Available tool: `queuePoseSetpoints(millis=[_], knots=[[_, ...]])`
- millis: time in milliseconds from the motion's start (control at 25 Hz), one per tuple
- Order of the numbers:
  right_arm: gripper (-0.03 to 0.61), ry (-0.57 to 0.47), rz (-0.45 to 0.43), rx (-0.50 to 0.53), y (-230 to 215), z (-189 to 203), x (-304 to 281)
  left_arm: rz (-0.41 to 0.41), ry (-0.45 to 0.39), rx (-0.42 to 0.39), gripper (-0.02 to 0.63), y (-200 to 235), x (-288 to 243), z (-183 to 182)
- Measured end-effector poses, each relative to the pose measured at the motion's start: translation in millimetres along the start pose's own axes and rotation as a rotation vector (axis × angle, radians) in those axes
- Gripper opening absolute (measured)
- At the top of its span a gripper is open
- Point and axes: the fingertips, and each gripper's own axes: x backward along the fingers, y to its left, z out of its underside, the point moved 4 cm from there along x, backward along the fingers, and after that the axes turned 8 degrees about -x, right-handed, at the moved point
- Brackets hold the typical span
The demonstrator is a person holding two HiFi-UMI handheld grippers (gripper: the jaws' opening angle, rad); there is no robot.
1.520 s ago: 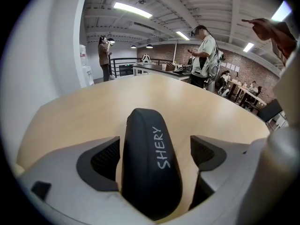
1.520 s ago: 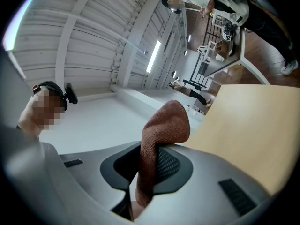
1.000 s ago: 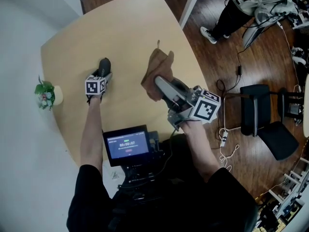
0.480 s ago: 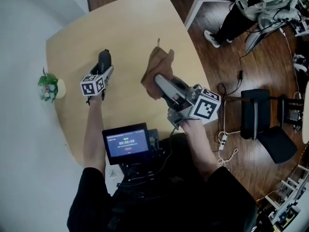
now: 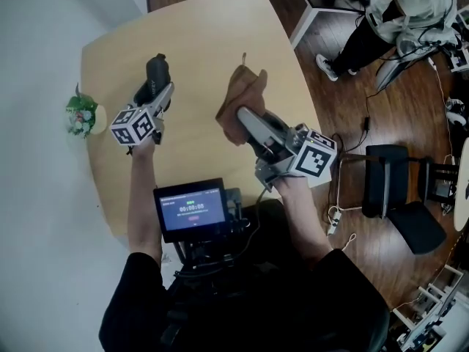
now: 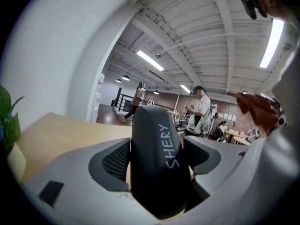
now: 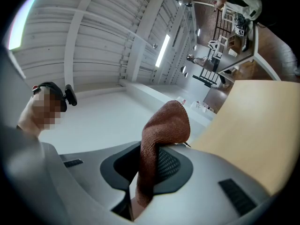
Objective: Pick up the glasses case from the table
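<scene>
A dark grey glasses case [image 5: 157,72] [image 6: 158,158] with white lettering sits between the jaws of my left gripper [image 5: 155,88] [image 6: 157,161], which is shut on it and holds it above the light wooden table [image 5: 198,42]. The case stands upright between the padded fingers [image 6: 115,161]. My right gripper [image 5: 245,119] [image 7: 150,170] is shut on a brown cloth [image 5: 242,94] [image 7: 161,135], held up over the table's right part; the cloth folds over the top of the jaws.
A small potted plant [image 5: 83,114] stands at the table's left edge beside the white wall. A screen [image 5: 192,213] is mounted at my chest. On the wooden floor to the right are a black chair [image 5: 396,189], cables and a person [image 5: 396,13].
My left gripper has risen off the table with the glasses case in it and tilted toward level. The right gripper with the cloth has shifted only slightly.
</scene>
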Motion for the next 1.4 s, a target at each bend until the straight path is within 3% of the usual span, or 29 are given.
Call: queuePoseSetpoints(millis=[520, 720, 1000, 1200, 1400], knots=[[0.06, 0.025, 0.008, 0.058, 29.5, -12.5, -14.6, 0.175, -0.435, 0.223, 0.364, -41.0, 65.3, -114.5], [0.06, 0.029, 0.013, 0.081, 38.1, 7.9, -18.0, 0.382, -0.707, 0.403, 0.362, -45.6, 107.9, -131.1], [0.06, 0.034, -0.01, 0.092, 64.4, 31.5, -30.2, 0.601, -0.979, 0.536, 0.36, -45.6, 167.8, -164.4], [0.06, 0.035, 0.005, 0.137, 73.7, 50.1, -36.0, 0.732, -1.109, 0.575, 0.36, -47.5, 202.2, -173.5], [0.06, 0.037, 0.017, 0.173, 84.9, 64.8, -41.3, 0.82, -1.16, 0.579, 0.359, -54.7, 223.1, -183.7]])
